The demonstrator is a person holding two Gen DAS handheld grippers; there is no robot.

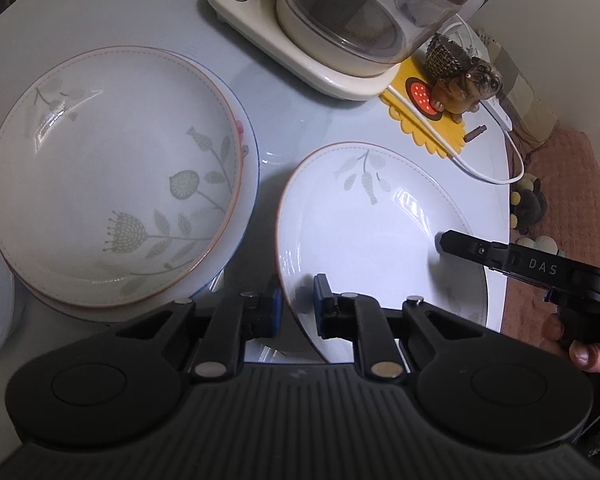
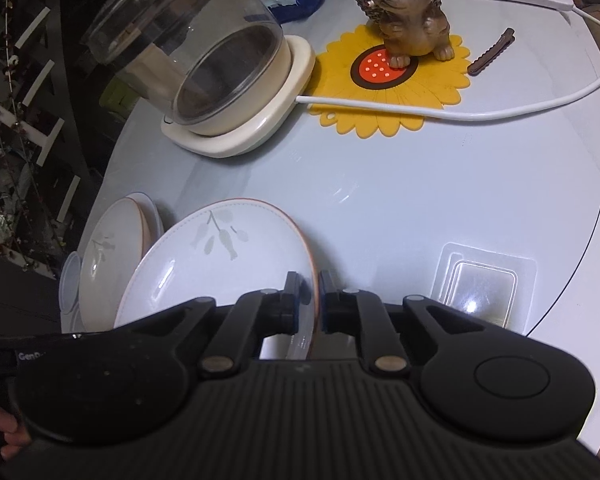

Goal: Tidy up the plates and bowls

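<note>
- A stack of bowls (image 1: 112,176) sat on the pale surface (image 1: 284,120), to the left of the plate; the top bowl bore a grey flower-and-leaf print and a thin brown rim, and a blue-edged dish showed beneath it.
- The left tongs (image 1: 298,306) straddled the plate's near left edge; one blue pad (image 1: 277,308) lay outside the rim and the other sat over the plate's face; whether they pinched the rim or merely bracketed it could not be told.
- The plate (image 1: 380,232), white with a grey sprig print, stood tilted, its right side raised off the surface.
- The right tongs (image 2: 315,304) were clenched on the plate's right rim, which ran edge-on between the two pads in the right wrist view; in the left wrist view one black finger (image 1: 468,249) lay across the plate's right side.
- Behind the plate stood a glass kettle (image 2: 204,52) on a cream base (image 2: 252,120); to the right of the kettle lay a yellow sunflower mat (image 2: 396,80) with a brown dog figurine (image 2: 408,8) on it.
- A white cable (image 2: 500,108) crossed the mat's near edge, and a brown hair clip (image 2: 490,58) lay just right of the mat.
- A clear plastic container (image 2: 482,284) rested on the surface to the right of the plate.
</note>
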